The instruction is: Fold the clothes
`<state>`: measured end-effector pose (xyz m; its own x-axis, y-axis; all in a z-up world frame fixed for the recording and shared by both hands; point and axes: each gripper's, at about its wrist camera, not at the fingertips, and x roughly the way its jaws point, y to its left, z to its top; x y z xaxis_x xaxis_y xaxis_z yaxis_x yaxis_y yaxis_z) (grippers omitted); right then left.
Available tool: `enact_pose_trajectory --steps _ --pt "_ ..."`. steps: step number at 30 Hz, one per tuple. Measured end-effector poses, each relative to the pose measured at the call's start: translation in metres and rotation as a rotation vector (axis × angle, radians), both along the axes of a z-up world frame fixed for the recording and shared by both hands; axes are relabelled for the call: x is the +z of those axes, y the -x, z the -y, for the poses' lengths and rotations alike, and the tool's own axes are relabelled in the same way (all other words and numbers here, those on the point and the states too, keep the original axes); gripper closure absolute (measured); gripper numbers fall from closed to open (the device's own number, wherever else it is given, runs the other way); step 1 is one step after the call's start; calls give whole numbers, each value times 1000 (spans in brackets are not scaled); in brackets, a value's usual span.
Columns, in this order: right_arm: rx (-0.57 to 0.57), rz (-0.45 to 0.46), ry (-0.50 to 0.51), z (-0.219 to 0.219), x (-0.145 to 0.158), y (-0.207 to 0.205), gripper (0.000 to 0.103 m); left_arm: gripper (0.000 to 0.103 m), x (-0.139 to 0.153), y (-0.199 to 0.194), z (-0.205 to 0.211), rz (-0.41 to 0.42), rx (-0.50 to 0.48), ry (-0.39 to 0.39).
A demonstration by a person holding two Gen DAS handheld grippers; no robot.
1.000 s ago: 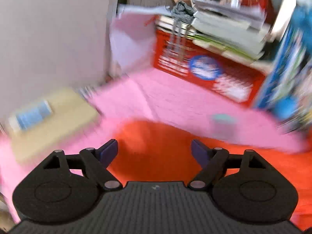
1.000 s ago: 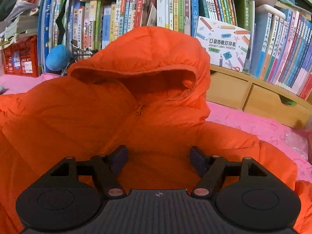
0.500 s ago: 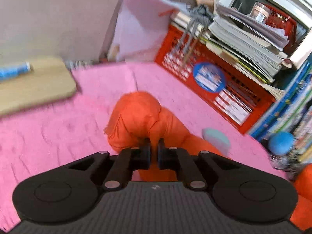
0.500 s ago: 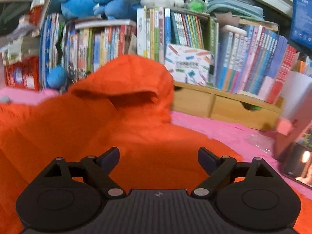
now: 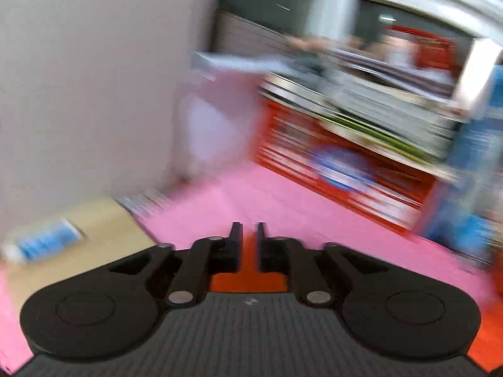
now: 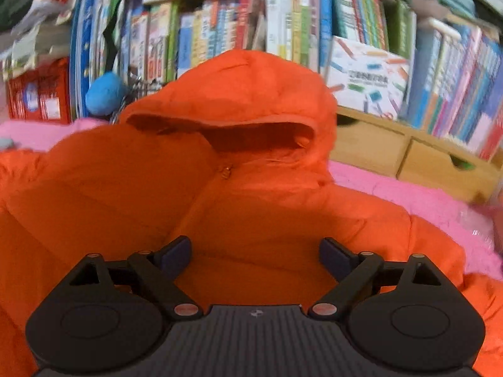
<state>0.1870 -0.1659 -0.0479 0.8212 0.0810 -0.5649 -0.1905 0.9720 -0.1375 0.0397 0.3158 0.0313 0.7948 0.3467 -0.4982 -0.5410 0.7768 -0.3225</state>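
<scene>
Orange hooded jacket (image 6: 251, 194) spread on pink cover (image 6: 408, 194), hood at 12 o'clock against bookshelf (image 6: 314, 31), right gripper (image 6: 251, 251) wide above its chest, left gripper (image 5: 250, 242) narrow, just opening, orange fabric between its pads, red crate (image 5: 330, 163) at 2 o'clock.

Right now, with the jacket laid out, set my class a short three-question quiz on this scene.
1. True or false: the right gripper has its fingers clamped on the hood of the orange puffy hooded jacket.
2. The jacket lies on: A) a pink soft surface; B) a bare wooden floor; C) a green mat.
3. Fill in: behind the hood stands a row of upright ____.

Key: 1 false, the fingers stand apart over the jacket's front, having just opened wider. 2 A. 3 books.
</scene>
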Motion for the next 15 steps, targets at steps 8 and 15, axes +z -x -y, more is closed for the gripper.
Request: enact_pose_trajectory --steps 8,15 --pt "-28 -29 -144 27 -1 0 7 37 -33 16 37 -48 -3 52" --pt "-29 -26 -121 25 -1 1 6 0 -52 -19 9 -88 308 70"
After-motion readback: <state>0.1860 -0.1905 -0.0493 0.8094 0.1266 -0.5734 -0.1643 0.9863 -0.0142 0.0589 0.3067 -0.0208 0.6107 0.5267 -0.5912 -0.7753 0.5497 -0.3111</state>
